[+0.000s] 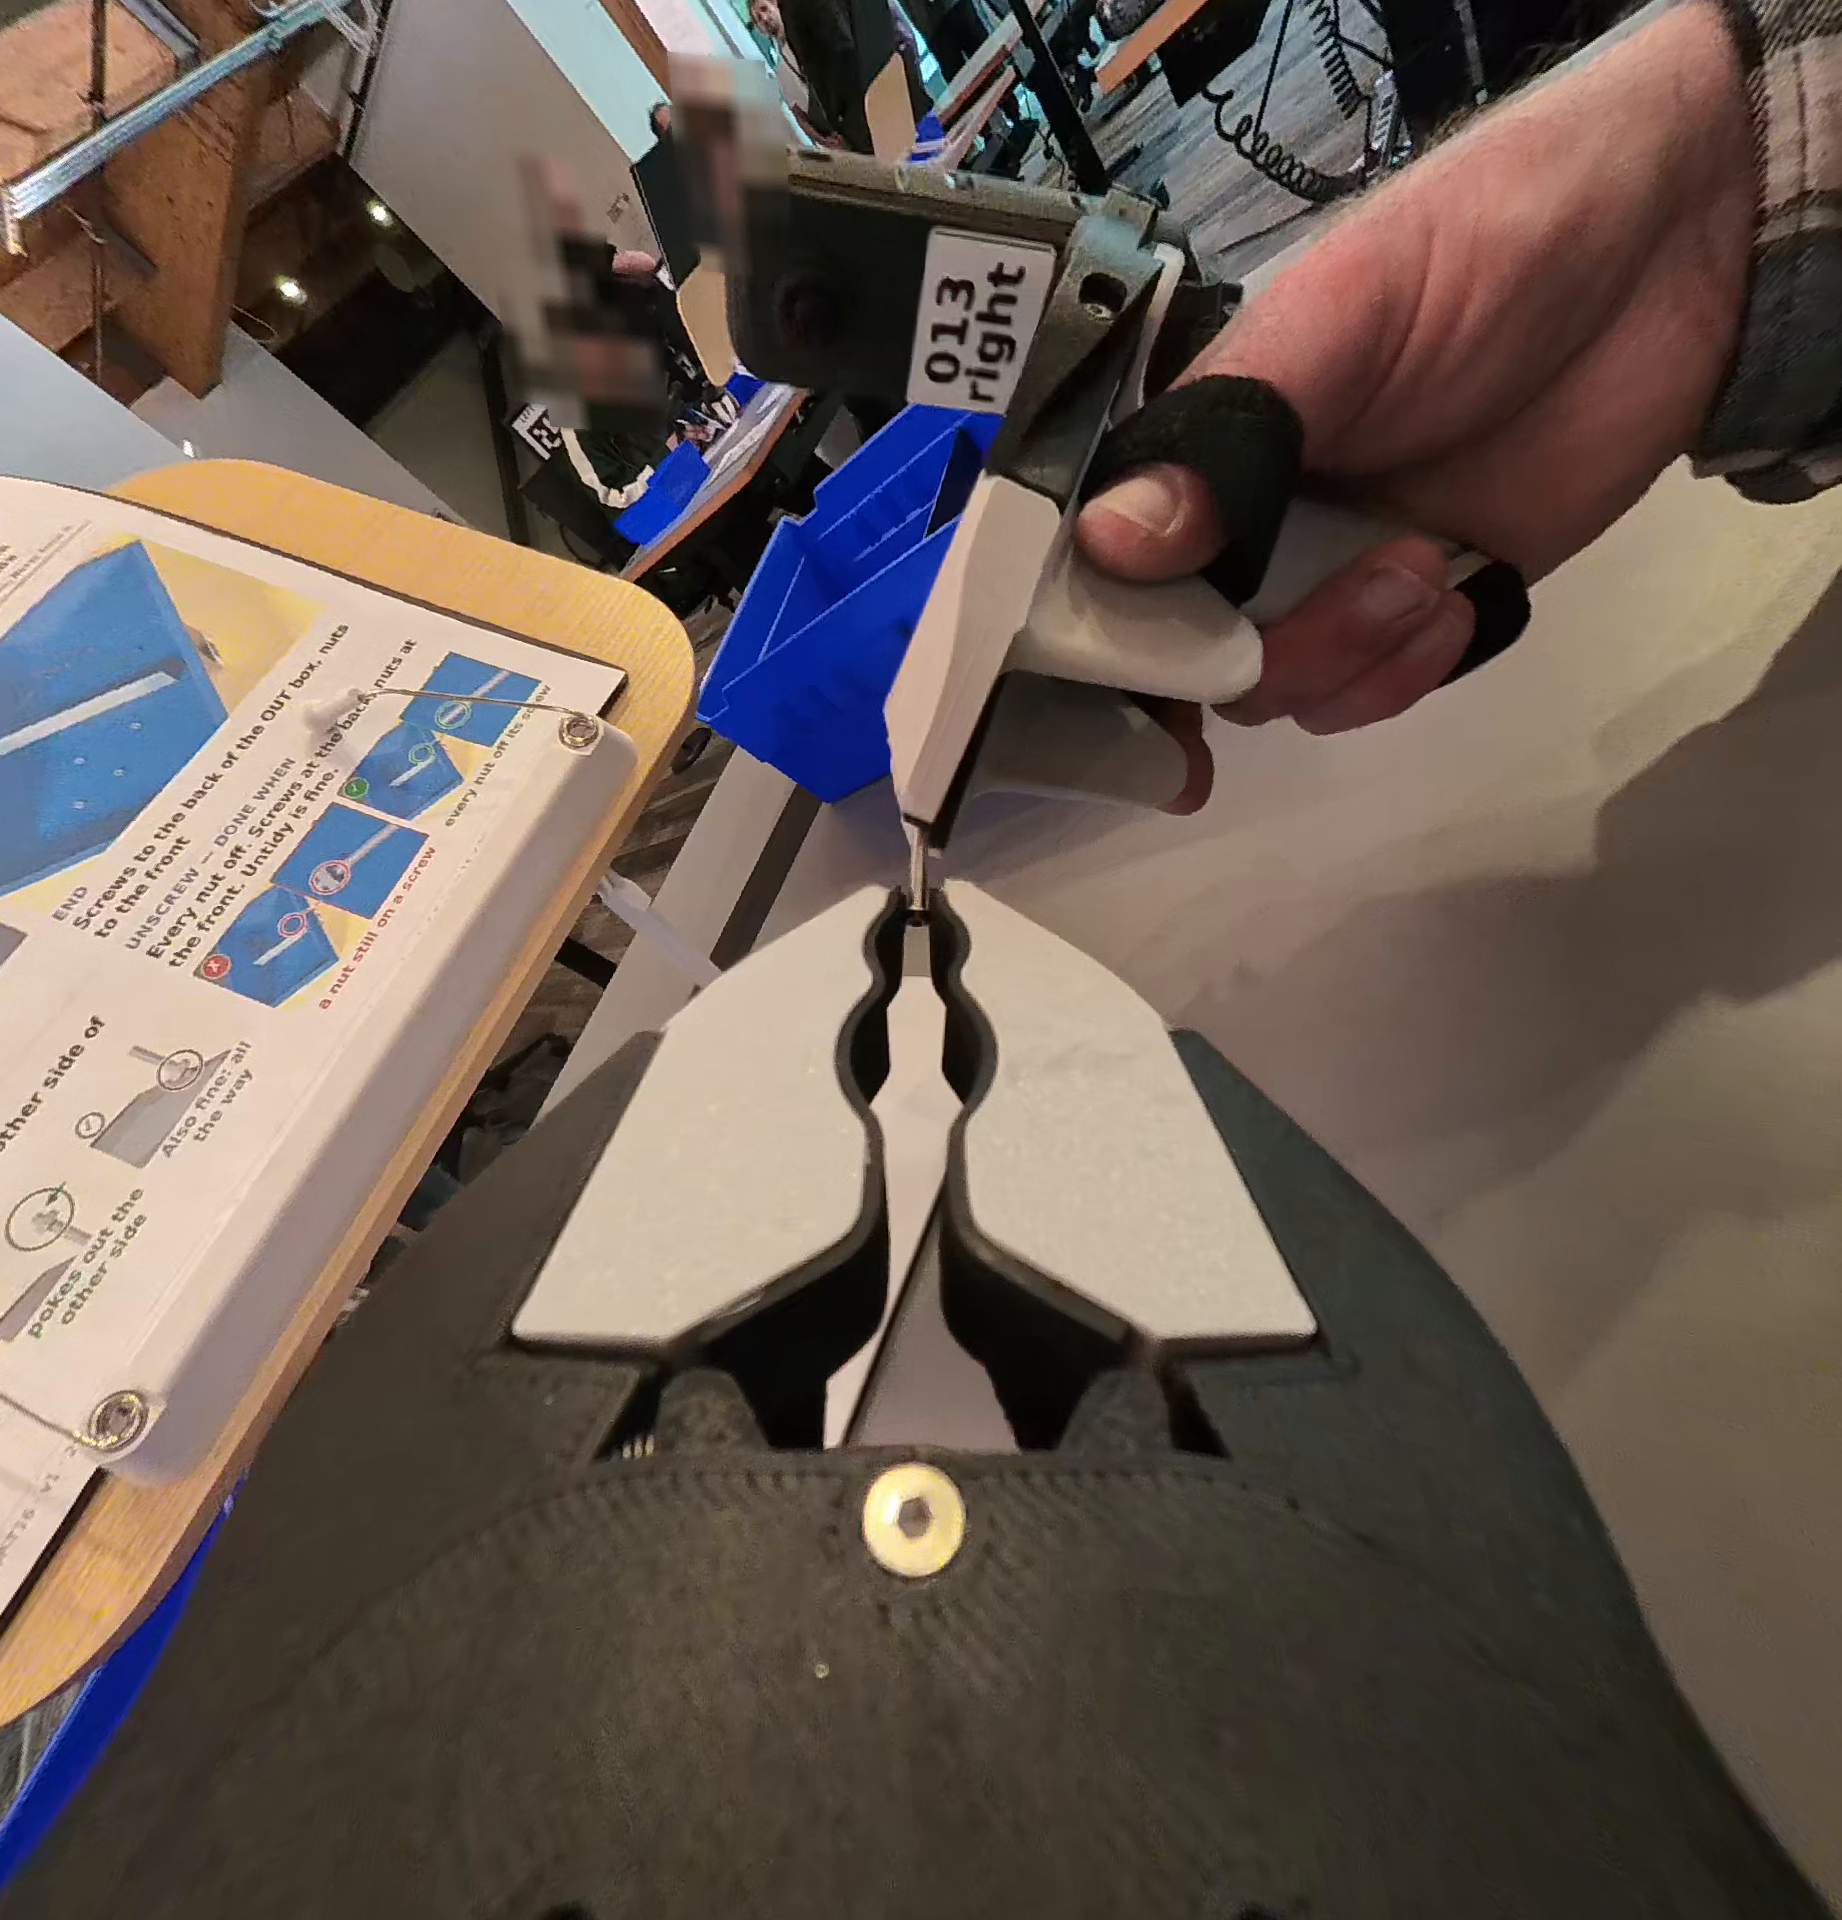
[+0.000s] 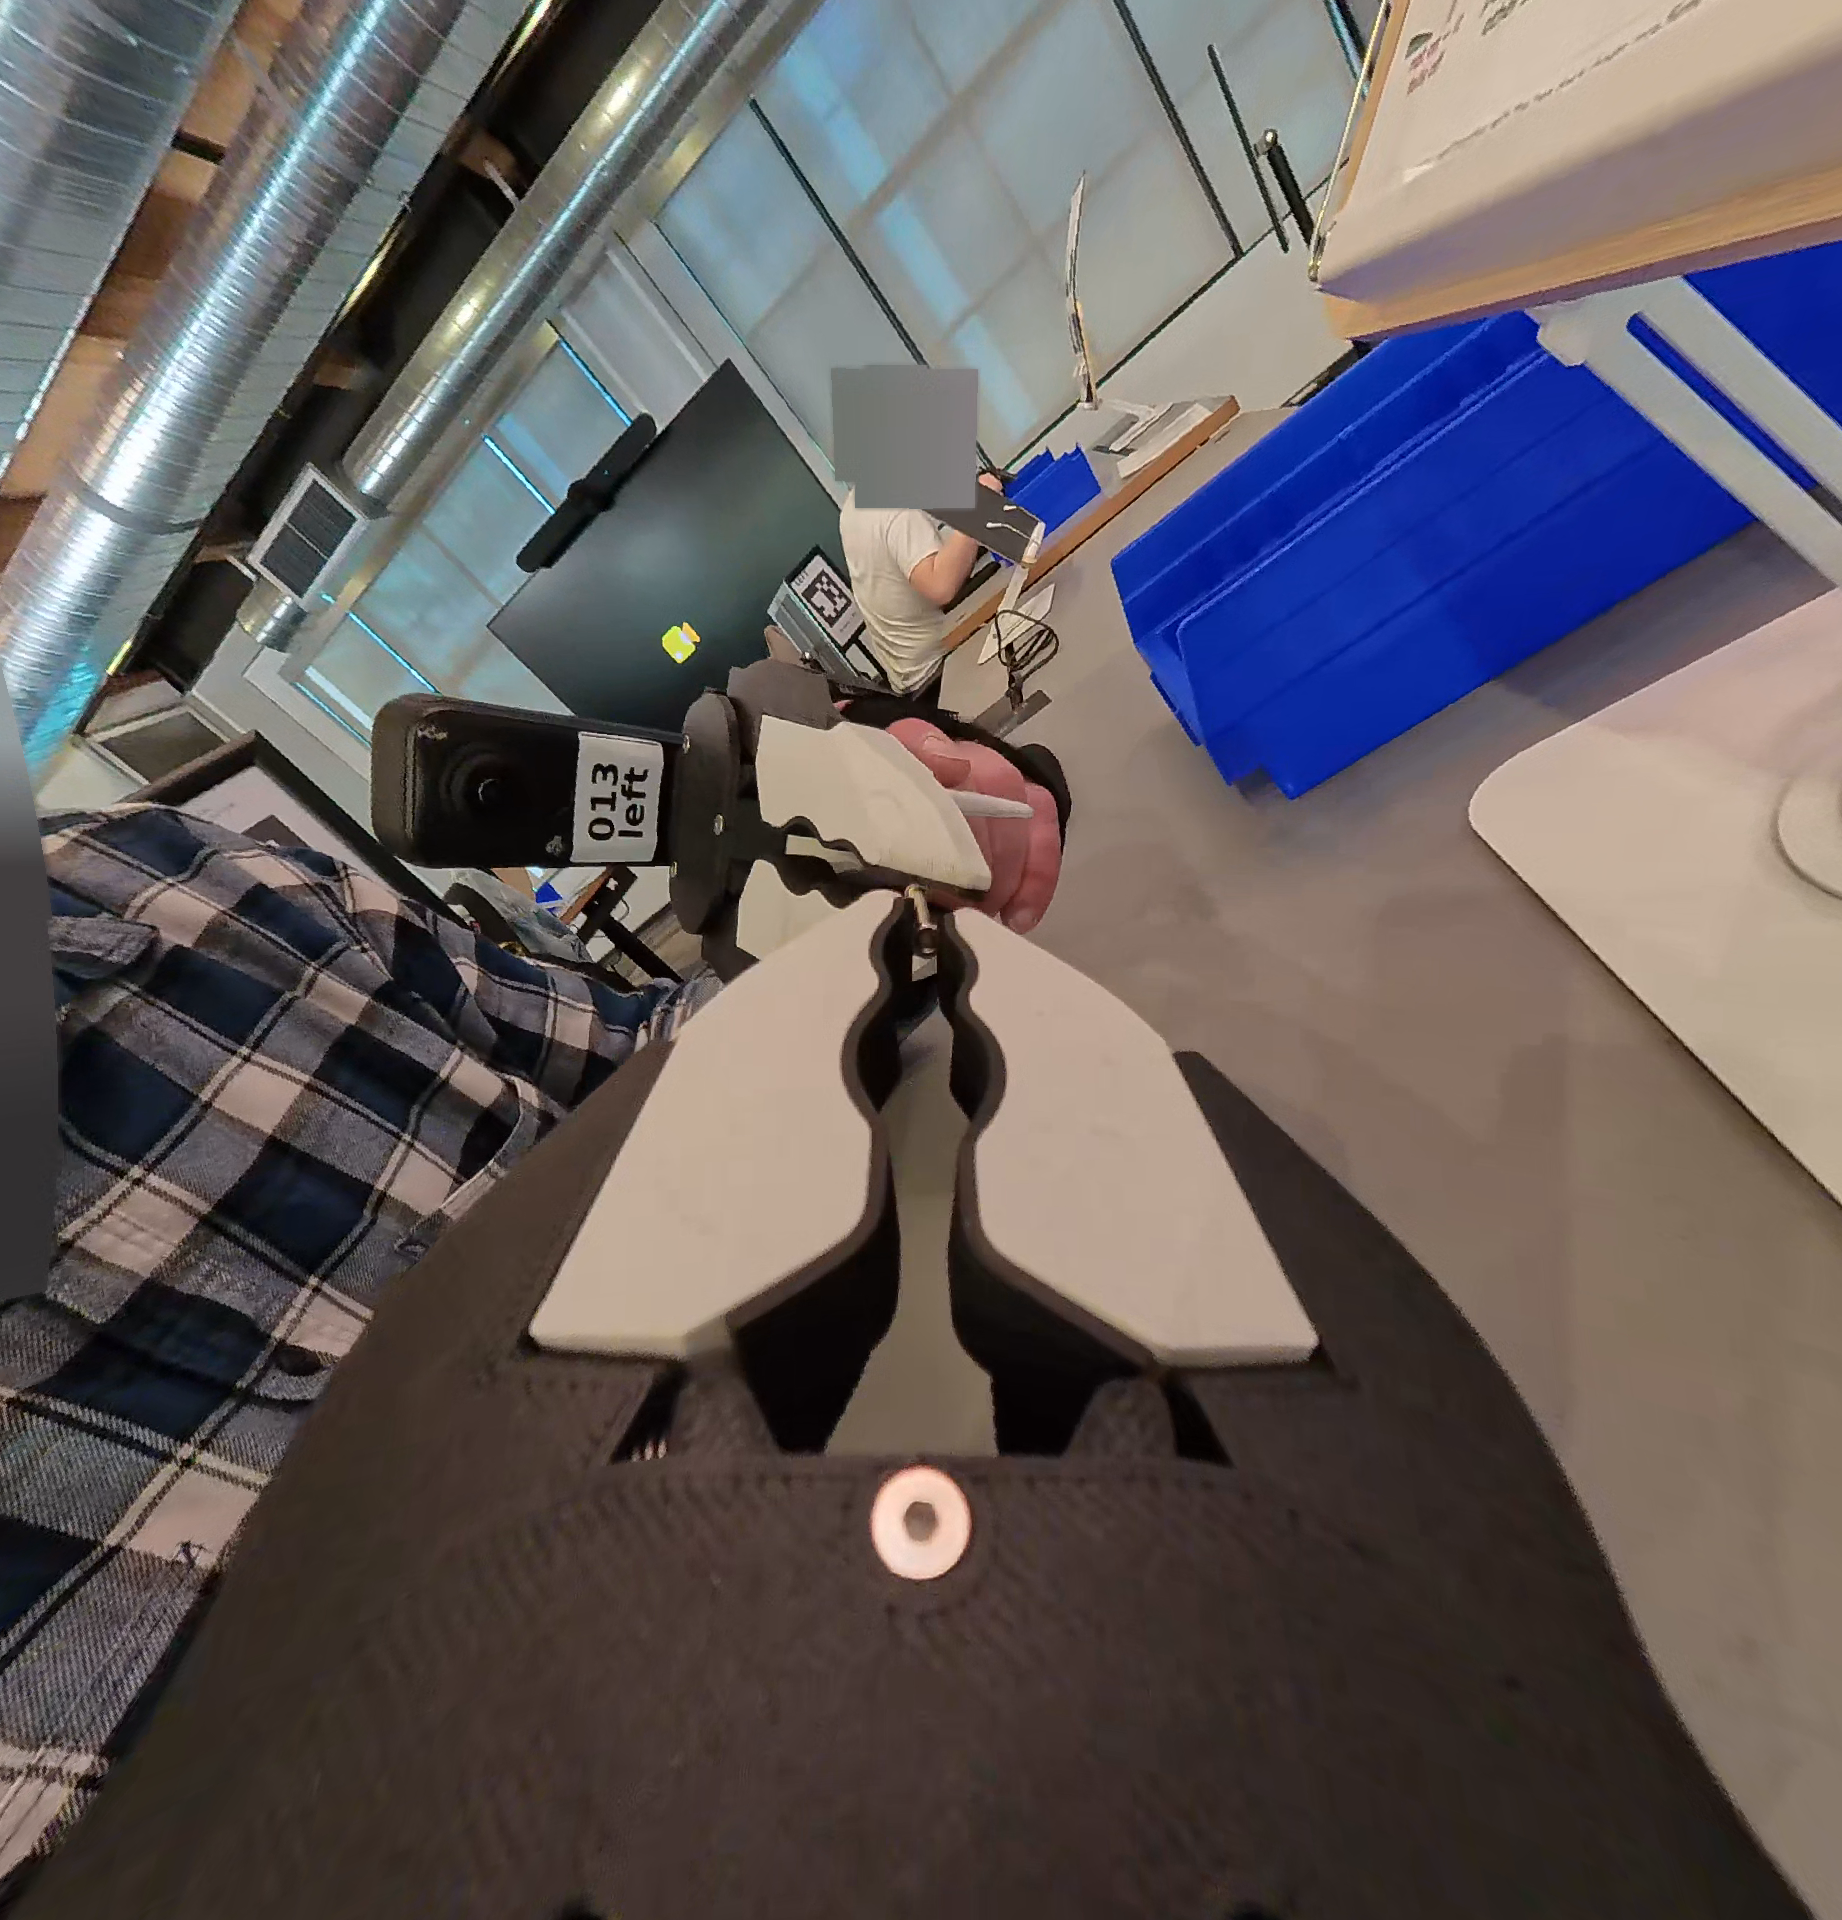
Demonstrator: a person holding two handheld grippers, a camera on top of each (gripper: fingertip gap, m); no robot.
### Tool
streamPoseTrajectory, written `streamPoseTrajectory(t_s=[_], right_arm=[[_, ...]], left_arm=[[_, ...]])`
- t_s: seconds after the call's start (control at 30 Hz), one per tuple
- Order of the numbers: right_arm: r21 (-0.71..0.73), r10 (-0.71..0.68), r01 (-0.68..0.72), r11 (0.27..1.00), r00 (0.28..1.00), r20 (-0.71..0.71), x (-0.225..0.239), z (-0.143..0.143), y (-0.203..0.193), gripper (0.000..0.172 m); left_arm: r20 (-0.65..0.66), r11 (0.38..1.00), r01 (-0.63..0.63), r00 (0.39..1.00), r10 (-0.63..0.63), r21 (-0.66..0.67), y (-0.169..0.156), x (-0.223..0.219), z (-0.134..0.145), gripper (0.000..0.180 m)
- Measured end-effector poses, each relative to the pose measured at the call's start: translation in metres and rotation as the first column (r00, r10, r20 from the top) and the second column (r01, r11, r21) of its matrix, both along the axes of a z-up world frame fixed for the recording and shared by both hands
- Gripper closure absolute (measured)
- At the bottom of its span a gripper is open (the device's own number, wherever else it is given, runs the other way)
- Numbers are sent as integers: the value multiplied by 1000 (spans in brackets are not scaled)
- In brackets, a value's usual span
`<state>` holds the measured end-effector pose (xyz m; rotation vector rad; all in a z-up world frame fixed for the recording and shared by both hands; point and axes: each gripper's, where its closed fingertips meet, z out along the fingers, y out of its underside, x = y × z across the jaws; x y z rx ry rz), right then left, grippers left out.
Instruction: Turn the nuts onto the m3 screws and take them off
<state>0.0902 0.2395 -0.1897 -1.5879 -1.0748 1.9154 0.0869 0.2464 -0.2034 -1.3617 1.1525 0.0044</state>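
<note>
You hold two grippers, left and right, both clamped on one small metal screw between their tips, above the grey table. Blue bins stand farther off.

An open-plan lab or workshop floor, by the look of it: exposed silver ducts run under the ceiling, a dark wall screen hangs by glass partitions, blue parts bins sit on grey worktables, a laminated instruction sheet lies close by, and a person works at a far bench.
</note>
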Motion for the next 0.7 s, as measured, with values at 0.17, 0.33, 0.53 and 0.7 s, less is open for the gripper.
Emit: streamPoseTrajectory(t_s=[0.17, 0.33, 0.53, 0.7], right_arm=[[145, -3, -4, 989, 999, 46, 2, -4, -4, 167], [473, -31, -33, 881, 991, 127, 4, -7, -12, 167], [783, -106, -75, 617, 978, 178, 5, -10, -15, 167], [807, -117, -57, 588, 981, 155, 3, -10, -16, 167]], left_arm=[[30, 988, 52, 998, -48, -148, -5, 3, -8, 177], [287, 857, 267, 947, -147, -441, -15, 8, -11, 177], [523, 635, 495, 837, -164, -593, -23, 10, -10, 177], [571, 587, 544, 805, -163, -599, -24, 9, -11, 177]])
